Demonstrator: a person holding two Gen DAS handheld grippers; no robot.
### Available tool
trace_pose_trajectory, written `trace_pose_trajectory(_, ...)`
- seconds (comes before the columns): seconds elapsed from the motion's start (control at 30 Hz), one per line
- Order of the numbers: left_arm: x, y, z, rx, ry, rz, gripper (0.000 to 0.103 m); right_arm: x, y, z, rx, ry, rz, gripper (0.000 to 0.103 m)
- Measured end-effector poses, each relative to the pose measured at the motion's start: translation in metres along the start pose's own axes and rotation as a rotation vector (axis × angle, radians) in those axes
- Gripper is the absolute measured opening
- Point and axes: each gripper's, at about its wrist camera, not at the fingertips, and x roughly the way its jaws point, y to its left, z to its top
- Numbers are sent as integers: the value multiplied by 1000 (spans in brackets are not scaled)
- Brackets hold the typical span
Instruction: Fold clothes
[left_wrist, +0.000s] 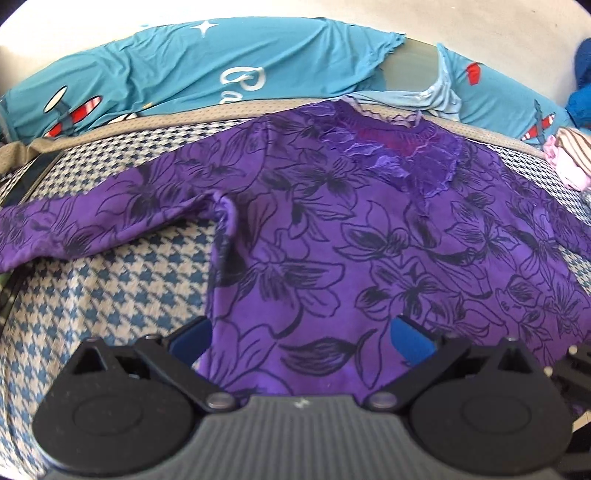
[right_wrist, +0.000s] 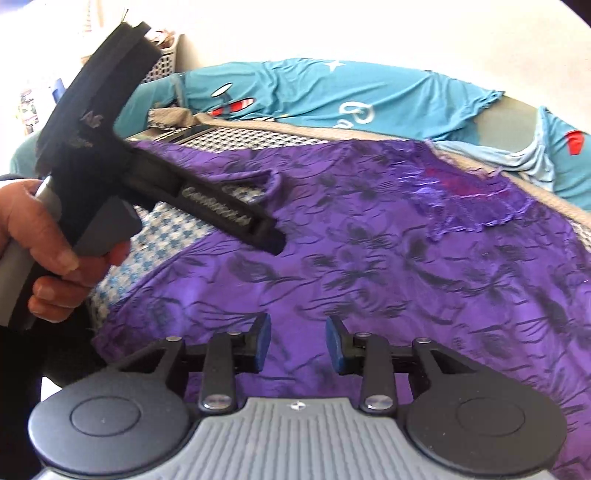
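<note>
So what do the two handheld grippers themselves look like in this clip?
Both match: the left gripper and right gripper have blue pads on black linkage arms, two round black discs and a ribbed grey body. Seen from the right wrist view, the left gripper has a black barrel with raised lettering I cannot read and a grey handle.

Purple top (left_wrist: 369, 229), black floral outlines, lace at collar. Bed cover (left_wrist: 110, 295): blue-white houndstooth. Teal pillowcases (left_wrist: 221, 74) at 12 o'clock, red-white plane print. Gripper pads (right_wrist: 263, 343) blue.
</note>
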Motion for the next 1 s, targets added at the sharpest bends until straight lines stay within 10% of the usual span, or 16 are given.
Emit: trace_pose_trajectory(1.0, 63, 11, 58, -51, 36, 1, 103, 8, -254, -13, 656, -7, -453, 39)
